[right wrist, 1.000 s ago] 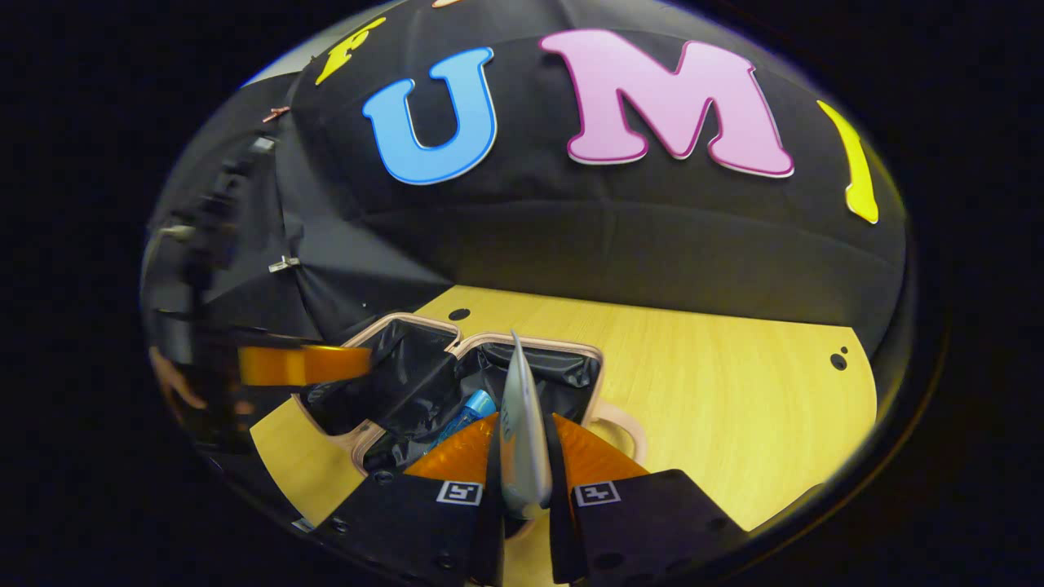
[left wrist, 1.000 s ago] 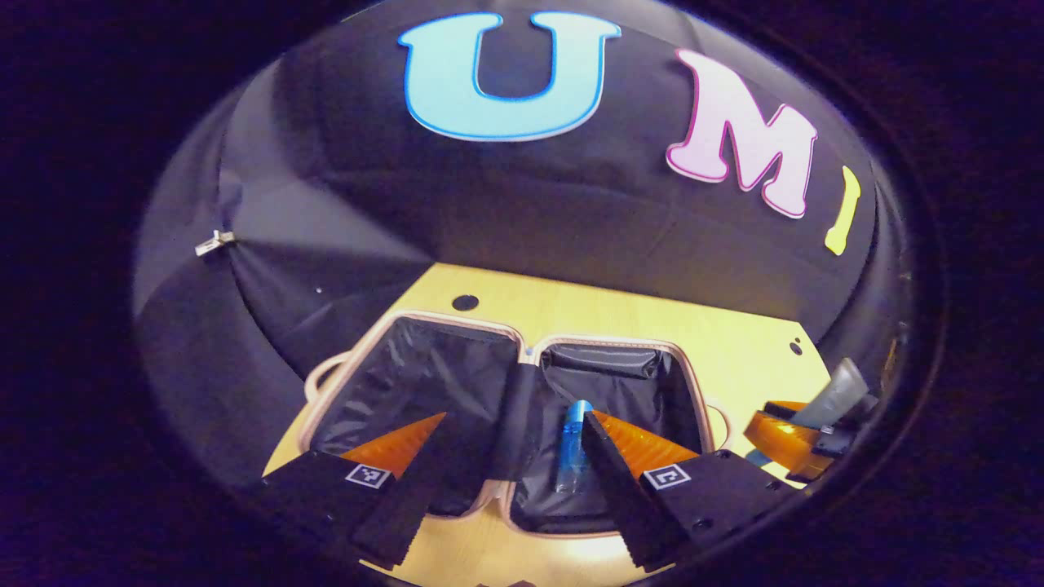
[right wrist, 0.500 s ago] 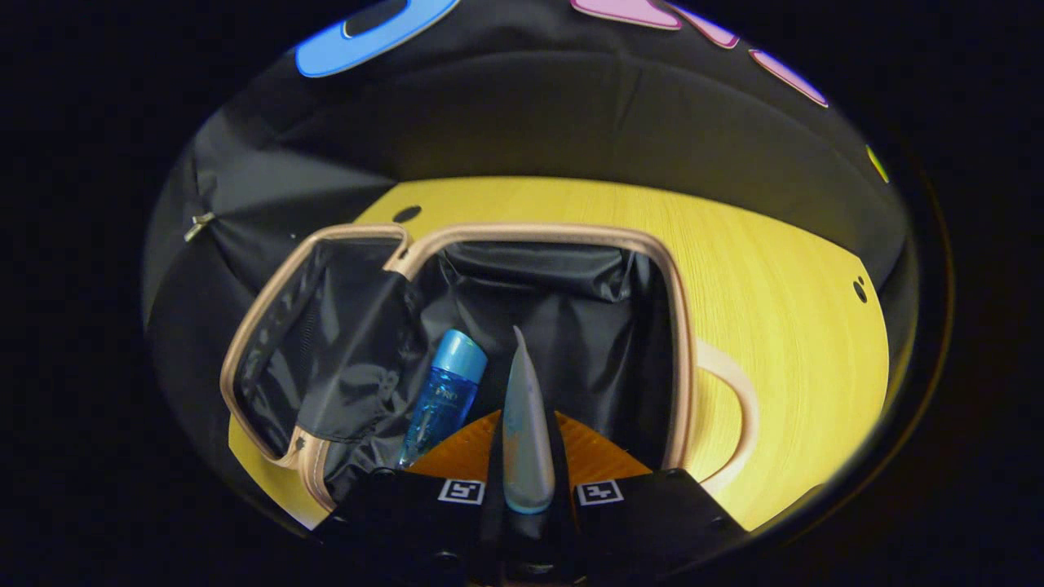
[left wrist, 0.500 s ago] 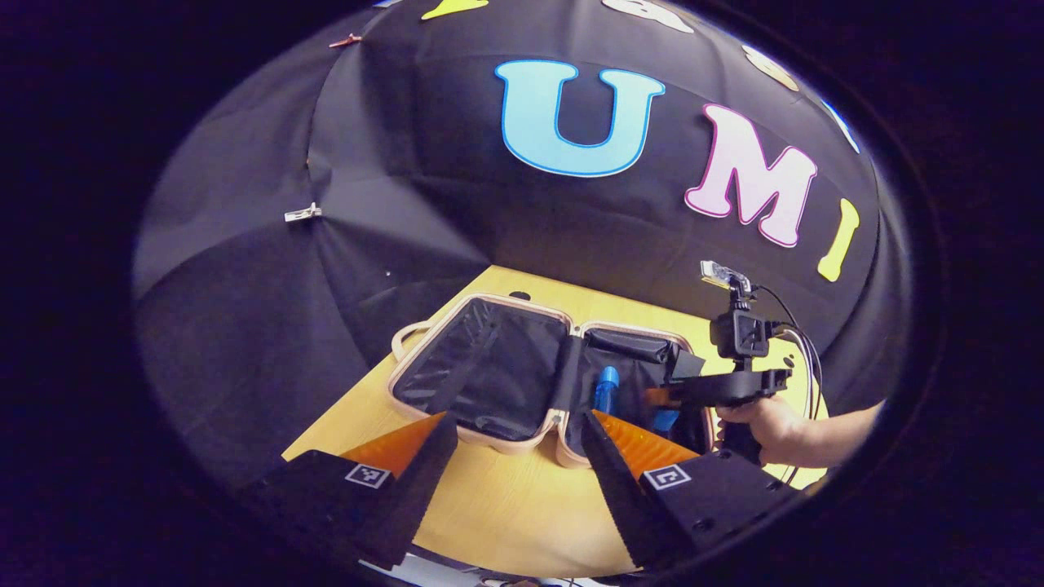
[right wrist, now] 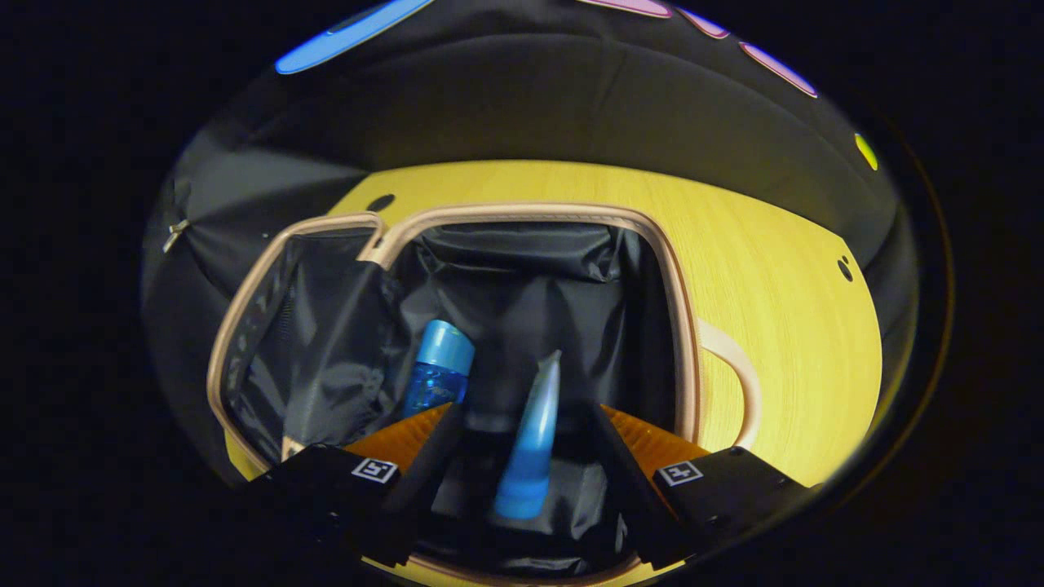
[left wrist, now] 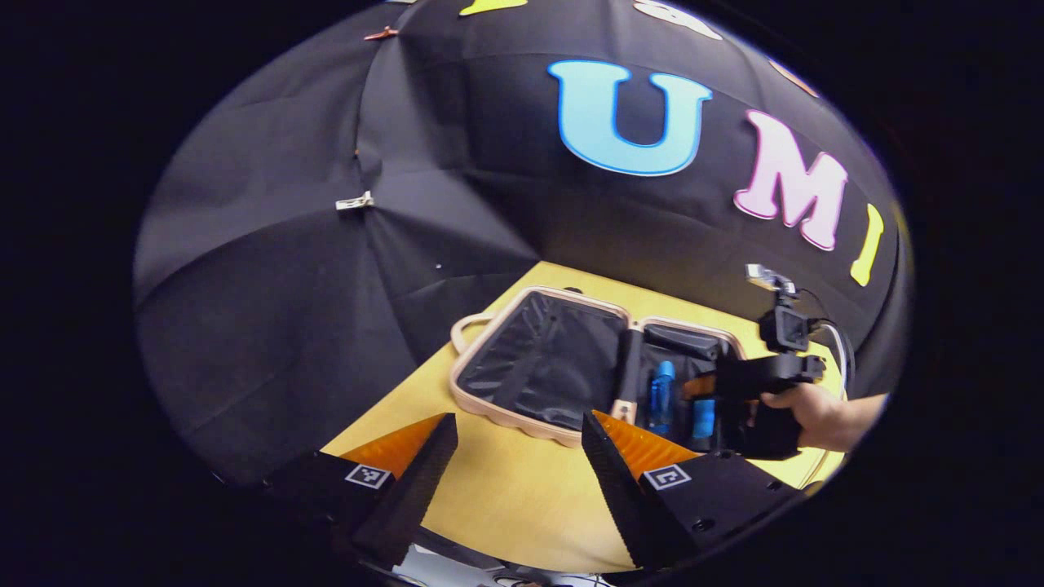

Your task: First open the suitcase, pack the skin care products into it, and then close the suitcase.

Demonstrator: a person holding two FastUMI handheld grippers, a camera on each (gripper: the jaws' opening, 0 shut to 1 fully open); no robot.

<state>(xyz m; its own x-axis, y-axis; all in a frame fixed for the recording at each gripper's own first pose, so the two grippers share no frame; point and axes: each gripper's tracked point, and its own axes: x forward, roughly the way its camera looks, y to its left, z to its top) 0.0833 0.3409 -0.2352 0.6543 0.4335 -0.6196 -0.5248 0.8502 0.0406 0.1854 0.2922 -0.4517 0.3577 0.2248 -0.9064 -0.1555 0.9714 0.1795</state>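
- A suitcase [right wrist: 685,326] is lying wide open on a pale wooden table [right wrist: 783,269], its two halves side by side, both lined with black fabric and edged with a beige rim.
- In the right gripper view, the right gripper [right wrist: 526,424] is hanging over the near end of the suitcase's right half, with its jaws spread wide apart and pinching nothing.
- A blue squeeze tube [right wrist: 530,448] is lying loose on the black lining in the gap between those two fingers, touching neither of them. Its wide end is pointing toward the camera and its narrow crimped end is pointing away toward the far wall of the case.
- A blue bottle [right wrist: 436,371] with a rounded light-blue cap is lying just to the left of the tube in the same half, beside the centre divider. Its lower part is hiding behind the right gripper's left finger.
- In the left gripper view, the left gripper [left wrist: 518,432] is hovering above bare table in front of the suitcase [left wrist: 506,412], well apart from it, its jaws spread open and empty.
- From that farther angle the blue bottle [left wrist: 661,395] and the tube [left wrist: 703,417] are sitting side by side in the right half of the case.
- A hand [left wrist: 803,408] is gripping the handle of the right gripper, which is reaching over that right half of the case from the right.
- The suitcase's beige carry handle [right wrist: 738,383] is curving out from the right rim onto the table.
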